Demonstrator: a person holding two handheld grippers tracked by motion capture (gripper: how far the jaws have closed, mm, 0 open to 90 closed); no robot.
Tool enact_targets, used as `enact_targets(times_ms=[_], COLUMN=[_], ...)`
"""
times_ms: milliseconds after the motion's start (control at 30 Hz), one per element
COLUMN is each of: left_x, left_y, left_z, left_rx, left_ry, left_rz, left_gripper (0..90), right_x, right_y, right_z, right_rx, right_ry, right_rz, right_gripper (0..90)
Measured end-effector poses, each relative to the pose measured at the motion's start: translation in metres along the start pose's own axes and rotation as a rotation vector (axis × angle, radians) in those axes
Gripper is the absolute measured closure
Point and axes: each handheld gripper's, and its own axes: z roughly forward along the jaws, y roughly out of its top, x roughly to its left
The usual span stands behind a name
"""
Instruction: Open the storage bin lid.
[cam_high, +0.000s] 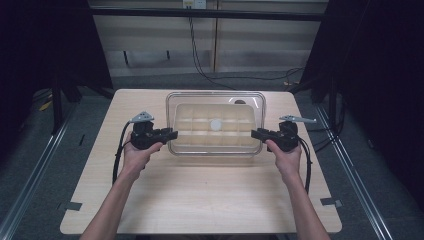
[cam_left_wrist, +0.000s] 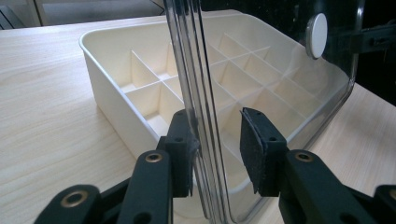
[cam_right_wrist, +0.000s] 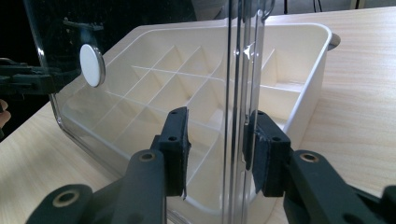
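The left tongs stood spread at the left short edge of the clear plastic lid. In the left gripper view the lid's rim ran up between the two pads, one pad touching or nearly touching it and the other apart, so nothing was pinched yet. The right tongs mirrored this at the lid's right short edge. In the right gripper view its pads also stood apart on either side of the rim, one close against the plastic, one clear of it. The lid, with a small white round knob at its middle, lay over the cream compartment tray, a box cut into a grid of small cells. Whether the lid sat seated or slightly raised could not be told. Tray and lid sat on the tabletop toward its far edge, about midway between the left and right edges. Their long axis ran left to right, so each short end faced one hand squarely, and neither hand was nearer than the other. The coming move looked to depend on both tongs closing on the opposite ends together, keeping the lid level.
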Motion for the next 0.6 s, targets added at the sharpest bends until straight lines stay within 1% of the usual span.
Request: enact_targets(times_ms=[67, 233, 267, 367, 433, 500, 600], left_x=[0.000, 0.001, 0.001, 0.002, 0.001, 0.000, -0.001], left_y=[-0.001, -0.002, -0.002, -0.002, -0.001, 0.000, 0.002], left_z=[-0.001, -0.003, -0.004, -0.007, -0.009, -0.011, -0.013], left_rx=[0.000, -0.007, -0.012, -0.013, -0.018, -0.033, -0.035], left_ry=[0.002, 0.007, 0.006, 0.008, 0.011, 0.008, 0.006], left_rz=[0.004, -0.004, -0.010, -0.008, -0.005, -0.015, -0.012], left_gripper=[66.3, 66.4, 66.6, 66.8, 66.9, 66.9, 66.9], right_x=[0.001, 0.003, 0.003, 0.005, 0.006, 0.007, 0.008], right_y=[0.001, 0.002, 0.002, 0.001, 0.002, 0.002, 0.003], right_z=[-0.002, -0.003, -0.003, -0.002, -0.002, -0.003, -0.004], right_rx=[-0.004, -0.008, -0.008, -0.003, -0.009, -0.017, -0.020], right_ry=[0.004, 0.011, 0.015, 0.023, 0.023, 0.029, 0.031], right_rz=[-0.005, -0.017, -0.016, -0.015, -0.017, -0.018, -0.017], right_gripper=[62.8, 63.8, 63.9, 64.1, 64.2, 64.3, 64.3])
